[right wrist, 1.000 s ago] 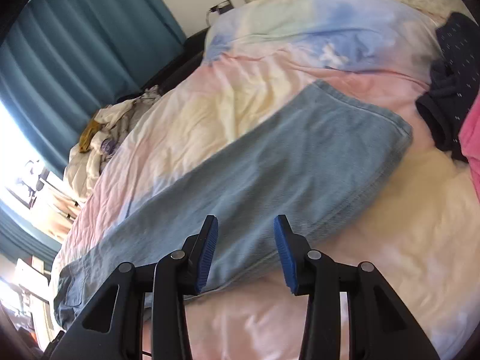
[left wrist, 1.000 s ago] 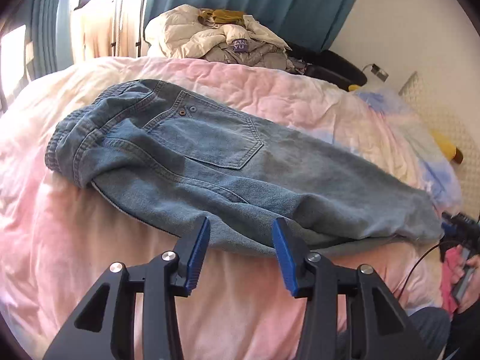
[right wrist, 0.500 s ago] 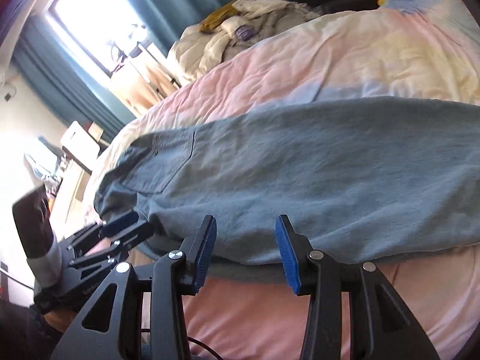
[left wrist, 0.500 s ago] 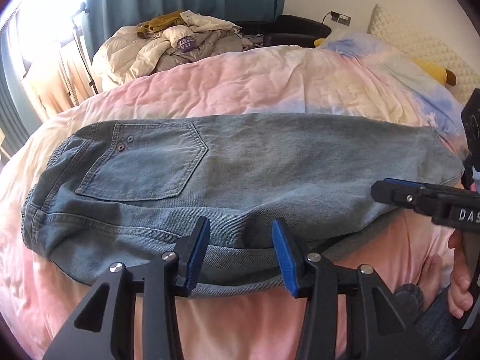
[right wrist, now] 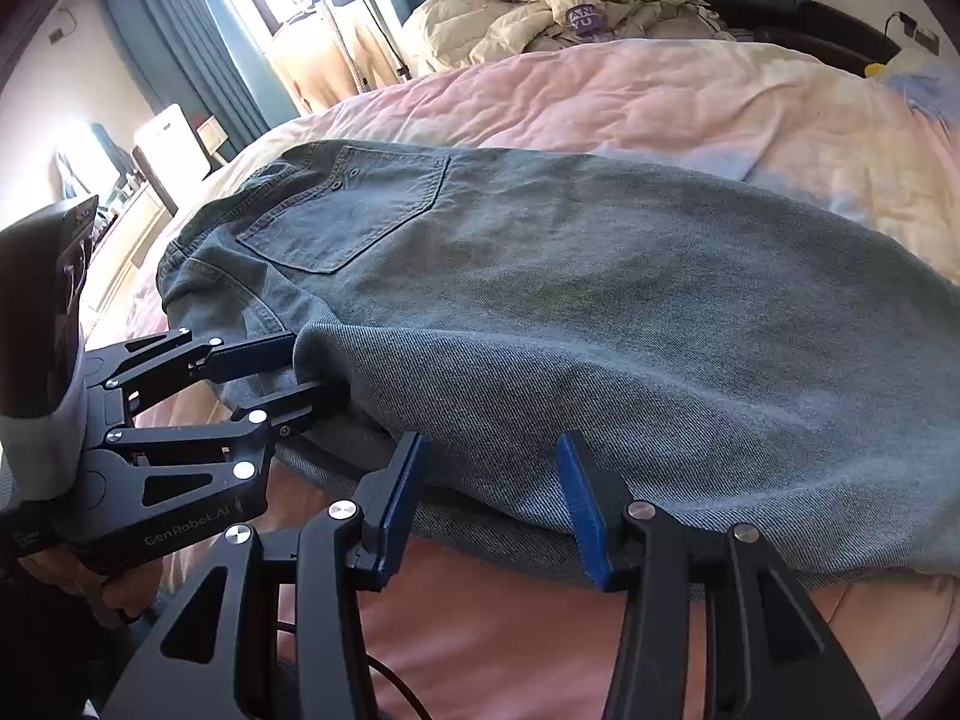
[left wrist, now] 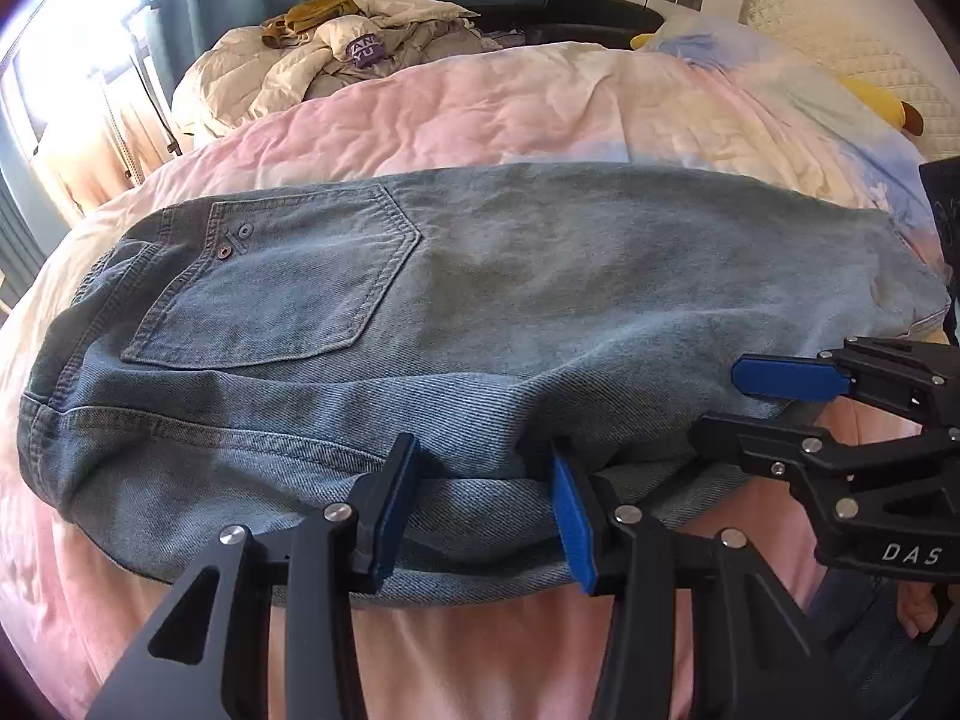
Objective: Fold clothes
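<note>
Sunlit bedroom, pink quilted bed (left wrist: 480,120): jeans (left wrist: 510,300) lie halved lengthwise along its near edge, waist left, cross-folds not yet made. Left gripper (left wrist: 483,498) gapes astride the near denim edge; right gripper (right wrist: 489,504), jaws opening, also astride it, pinching nothing

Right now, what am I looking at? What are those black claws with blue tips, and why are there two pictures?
No robot here: a person holds a two-finger grabbing tool in each hand, and each tool carries a camera looking along its fingers, hence two pictures. In the left tool's picture, the left gripper sits at the near edge of the jeans, and the right gripper comes in from the right side. The right tool's picture shows the same scene from its side. The jeans lie folded lengthwise on a pink quilt, back pocket up. Neither tool clamps the denim yet; the right one's jaws are opening around the edge. Other clothes are piled beyond the quilt.
</note>
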The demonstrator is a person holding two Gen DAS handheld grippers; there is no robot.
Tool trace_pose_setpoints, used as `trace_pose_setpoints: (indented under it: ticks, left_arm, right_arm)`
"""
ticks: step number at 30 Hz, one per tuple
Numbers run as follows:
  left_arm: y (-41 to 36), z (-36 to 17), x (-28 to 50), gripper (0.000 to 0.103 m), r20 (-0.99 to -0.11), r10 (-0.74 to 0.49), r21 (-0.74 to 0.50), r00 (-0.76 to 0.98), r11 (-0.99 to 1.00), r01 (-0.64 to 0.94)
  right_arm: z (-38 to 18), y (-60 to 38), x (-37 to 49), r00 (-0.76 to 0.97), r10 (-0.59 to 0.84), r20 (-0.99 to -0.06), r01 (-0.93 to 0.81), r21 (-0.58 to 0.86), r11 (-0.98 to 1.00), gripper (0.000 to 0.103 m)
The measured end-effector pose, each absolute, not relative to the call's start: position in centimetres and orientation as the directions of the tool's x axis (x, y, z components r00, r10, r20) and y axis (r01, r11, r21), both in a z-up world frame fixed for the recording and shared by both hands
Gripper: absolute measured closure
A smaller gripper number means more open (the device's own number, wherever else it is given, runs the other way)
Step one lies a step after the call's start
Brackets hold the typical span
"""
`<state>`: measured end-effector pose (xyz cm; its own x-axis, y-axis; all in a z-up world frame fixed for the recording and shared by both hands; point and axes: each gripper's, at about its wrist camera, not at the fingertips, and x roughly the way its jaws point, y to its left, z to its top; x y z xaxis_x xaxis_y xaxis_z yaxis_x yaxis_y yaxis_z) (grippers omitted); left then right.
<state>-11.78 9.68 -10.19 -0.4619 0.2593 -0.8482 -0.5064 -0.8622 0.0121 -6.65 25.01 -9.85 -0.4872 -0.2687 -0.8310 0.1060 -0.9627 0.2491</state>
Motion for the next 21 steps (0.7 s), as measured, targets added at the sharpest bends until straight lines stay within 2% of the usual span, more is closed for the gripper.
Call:
trace_pose_setpoints:
  ticks: [6, 10, 13, 15, 16, 18, 19, 21]
  left_arm:
    - [9.9, -10.6, -11.6, 0.058, -0.852, 0.252, 0.02, -0.46, -0.86, -0.509]
    - [10.1, -10.9, -11.4, 0.059, -0.848, 0.247, 0.035, -0.469, -0.857, -0.514]
    - [10.0, -11.0, -11.3, 0.068, -0.841, 0.266, 0.021, -0.472, -0.854, -0.52]
    - [10.0, -11.0, -11.1, 0.074, -0.837, 0.276, 0.014, -0.472, -0.852, -0.523]
    - [10.0, -11.0, -11.1, 0.082, -0.835, 0.28, 0.012, -0.473, -0.851, -0.526]
    - [10.1, -11.0, -10.9, 0.086, -0.831, 0.281, 0.016, -0.48, -0.851, -0.525]
    - [10.1, -10.9, -10.9, 0.091, -0.829, 0.283, 0.015, -0.483, -0.852, -0.524]
    - [9.9, -10.7, -10.8, 0.094, -0.823, 0.295, 0.0, -0.486, -0.855, -0.518]
  right_arm:
    - [-10.2, 24.1, -7.2, -0.505, -0.201, -0.839, 0.144, 0.148, -0.978, 0.057]
    - [-11.1, 24.0, -7.6, -0.476, -0.191, -0.858, 0.14, 0.141, -0.98, 0.057]
    - [-11.2, 24.4, -7.6, -0.486, -0.176, -0.856, 0.113, 0.138, -0.984, 0.057]
    - [-11.2, 25.0, -7.5, -0.497, -0.173, -0.85, 0.083, 0.151, -0.985, 0.064]
    - [-11.2, 25.3, -7.5, -0.5, -0.174, -0.848, 0.069, 0.162, -0.984, 0.067]
    - [-11.3, 25.7, -7.5, -0.505, -0.163, -0.848, 0.042, 0.164, -0.986, 0.082]
    - [-11.3, 25.9, -7.4, -0.508, -0.161, -0.846, 0.034, 0.167, -0.985, 0.084]
    - [-11.3, 26.2, -7.3, -0.514, -0.162, -0.842, 0.022, 0.176, -0.984, 0.087]
